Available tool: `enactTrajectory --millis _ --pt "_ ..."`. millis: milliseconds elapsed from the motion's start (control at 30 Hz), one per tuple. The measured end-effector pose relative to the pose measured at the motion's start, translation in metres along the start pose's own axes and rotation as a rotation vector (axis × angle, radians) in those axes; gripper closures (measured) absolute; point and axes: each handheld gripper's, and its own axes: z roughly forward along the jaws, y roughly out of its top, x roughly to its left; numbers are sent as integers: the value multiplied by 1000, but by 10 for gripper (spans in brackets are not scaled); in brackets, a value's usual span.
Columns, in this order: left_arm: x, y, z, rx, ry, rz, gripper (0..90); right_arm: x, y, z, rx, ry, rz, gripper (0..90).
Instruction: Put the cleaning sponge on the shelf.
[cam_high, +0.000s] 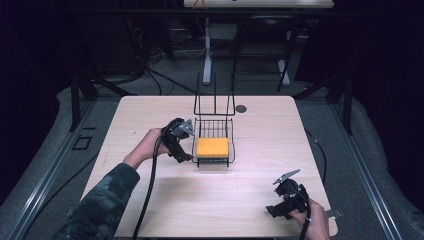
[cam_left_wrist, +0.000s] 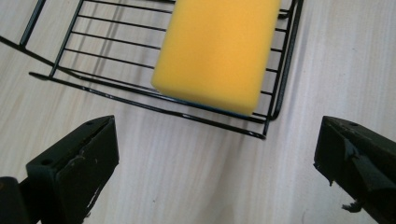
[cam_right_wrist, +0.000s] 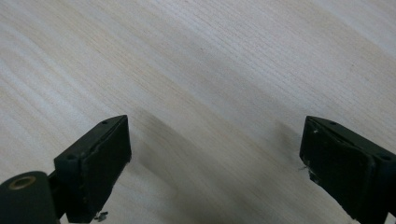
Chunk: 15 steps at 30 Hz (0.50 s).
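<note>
— What is happening at the left of the table (cam_high: 150, 200)?

— The left gripper (cam_high: 184, 150) is hovering just beside the black wire rack (cam_high: 197, 142), its jaws standing wide apart with nothing between them. In the left gripper view the rack's near corner (cam_left_wrist: 266, 133) is lying just ahead of the jaws.

— And in the rack?

— A yellow sponge (cam_high: 212, 147) is lying flat on the wire floor, filling most of the low basket; the rack's tall back frame is standing bare behind it. A thin darker layer is showing along the sponge's lower edge (cam_left_wrist: 219, 108).

— How is it likely to handle?

— Light and soft, probably — it should be giving under a squeeze, so a gentle pinch across its narrow width, from above, looks safest. The rack itself looks light enough to slide.

— And further right?

— The right gripper (cam_high: 286, 197) is resting well apart, near the table's front corner, jaws wide and empty over bare wood (cam_right_wrist: 210, 70).
</note>
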Motion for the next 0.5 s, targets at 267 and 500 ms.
enactTrajectory --millis 267,500 --pt "-16 -19 -18 -25 17 -16 0 1 0 0 2 -4 2 82" --pt "-34 -42 -26 -6 37 -48 0 1 0 0 3 -6 4 83"
